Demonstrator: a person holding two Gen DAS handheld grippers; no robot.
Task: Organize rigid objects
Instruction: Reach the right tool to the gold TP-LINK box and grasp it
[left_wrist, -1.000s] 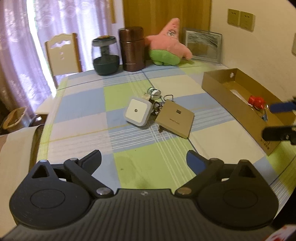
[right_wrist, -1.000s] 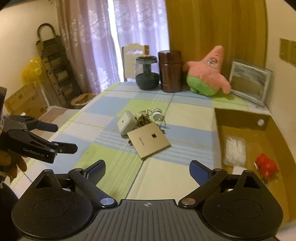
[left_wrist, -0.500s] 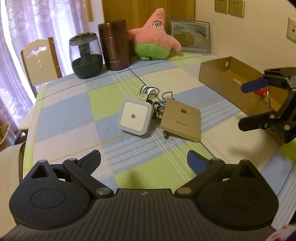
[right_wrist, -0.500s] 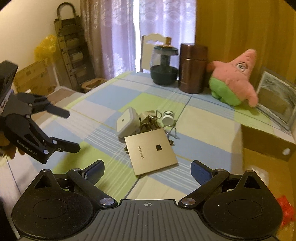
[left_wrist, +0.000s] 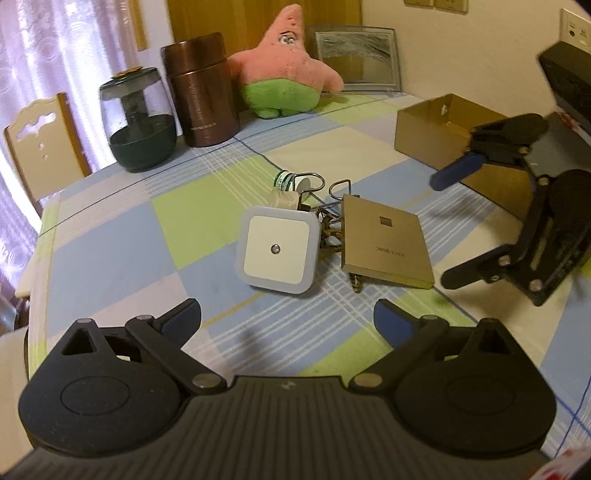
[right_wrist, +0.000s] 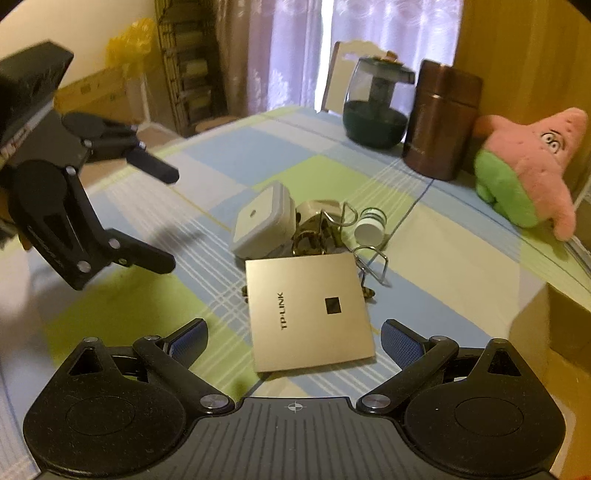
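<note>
The left gripper (left_wrist: 287, 320) hangs above the checked tablecloth (left_wrist: 122, 254) with its fingers spread wide and nothing between them. Just ahead of its fingertips lies the white night light (left_wrist: 276, 254), face up. Ahead and right of them is the gold TP-LINK panel (left_wrist: 384, 244), flat on the cloth. Between the two sits a tangle of metal clips (left_wrist: 330, 230), and just beyond it a small white bottle (left_wrist: 290, 181) on its side.

The right gripper (right_wrist: 294, 336) is also spread and empty. The panel's near edge lies between its fingertips, though whether they are down at its level is hard to judge from this view. The night light (right_wrist: 263, 225) and clips (right_wrist: 320, 230) lie beyond the panel (right_wrist: 308, 310). The cardboard box (left_wrist: 443, 136) stands well to the right of the left fingers, behind the right gripper (left_wrist: 448, 230).
</note>
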